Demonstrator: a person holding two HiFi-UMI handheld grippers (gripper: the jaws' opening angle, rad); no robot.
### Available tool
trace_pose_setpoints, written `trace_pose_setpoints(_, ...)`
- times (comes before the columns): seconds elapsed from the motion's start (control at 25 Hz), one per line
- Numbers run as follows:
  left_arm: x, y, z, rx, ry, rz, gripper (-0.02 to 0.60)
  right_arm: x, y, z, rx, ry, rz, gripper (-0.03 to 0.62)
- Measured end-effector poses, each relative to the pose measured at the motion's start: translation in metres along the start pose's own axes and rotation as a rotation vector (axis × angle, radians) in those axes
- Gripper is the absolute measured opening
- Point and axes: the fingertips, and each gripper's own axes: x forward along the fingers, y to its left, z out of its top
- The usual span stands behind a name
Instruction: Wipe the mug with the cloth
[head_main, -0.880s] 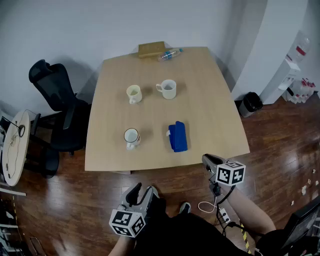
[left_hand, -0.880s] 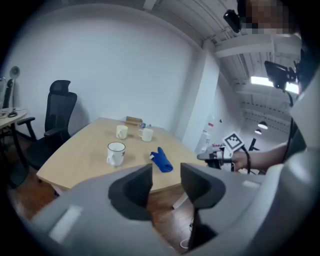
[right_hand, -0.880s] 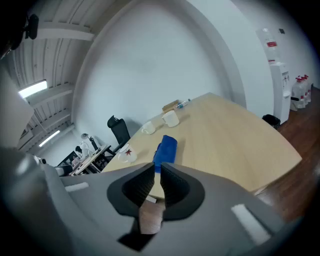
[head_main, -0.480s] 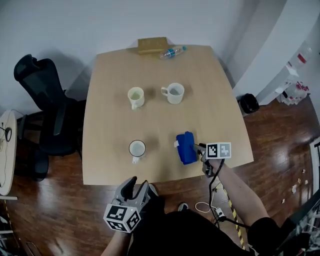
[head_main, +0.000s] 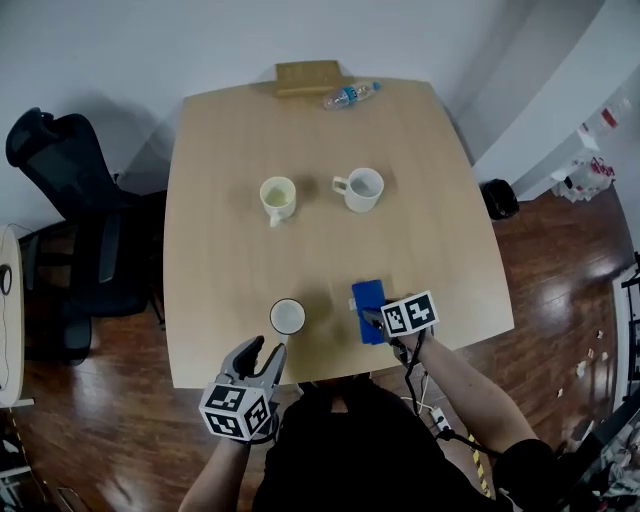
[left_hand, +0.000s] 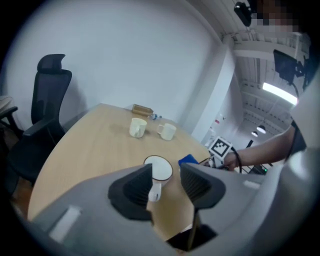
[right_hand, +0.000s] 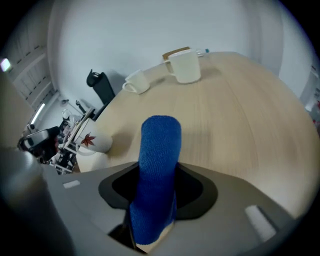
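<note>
The right fingers (right_hand: 192, 192) squeeze the blue cloth (right_hand: 157, 165) on the table (head_main: 220, 250). The left fingers (left_hand: 134, 190) are wide apart and hold nothing. The white mug (head_main: 287, 317) stands just past them, beside the cloth.

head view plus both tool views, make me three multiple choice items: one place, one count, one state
1. Where is the blue cloth? A) between the right tool's jaws B) inside a mug C) folded over a mug's rim
2. How many mugs are on the table? A) two B) three C) five
3. The left tool is A) open, empty B) shut on a mug C) shut on the cloth
A: the right tool view shows it clamped. B: cream mug, white mug, near mug. A: its jaws stand apart, nothing between.
</note>
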Motion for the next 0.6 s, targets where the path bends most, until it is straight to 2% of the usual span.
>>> trace_pose_setpoints(0.04, 0.007, 0.004, -0.007, 0.005, 0.030, 0.023, 0.178, 0.003, 0.007, 0.000, -0.035, 0.010, 0.005, 0.170)
trace_pose_setpoints(0.16, 0.029, 0.015, -0.035, 0.011, 0.119, 0.107, 0.178, 0.004, 0.017, 0.009, -0.114, -0.010, 0.024, 0.127)
trace_pose_setpoints(0.24, 0.040, 0.017, -0.054, 0.014, 0.150, 0.149, 0.178, -0.009, 0.028, 0.018, -0.126, -0.083, 0.089, 0.123)
trace_pose_setpoints(0.32, 0.051, 0.019, -0.064, 0.040, 0.144, 0.185, 0.178, -0.029, 0.042, 0.028, -0.140, -0.165, 0.163, 0.124)
trace_pose_setpoints(0.44, 0.066, 0.030, -0.068, 0.165, 0.106, 0.261, 0.174, -0.048, 0.051, 0.033, -0.166, -0.191, 0.221, 0.126)
trace_pose_setpoints(0.52, 0.071, 0.038, -0.072, 0.252, 0.107, 0.310, 0.099, -0.054, 0.051, 0.033, -0.178, -0.179, 0.234, 0.129)
trace_pose_setpoints(0.6, 0.074, 0.041, -0.074, 0.292, 0.099, 0.331, 0.075, -0.060, 0.050, 0.033, -0.189, -0.174, 0.233, 0.130)
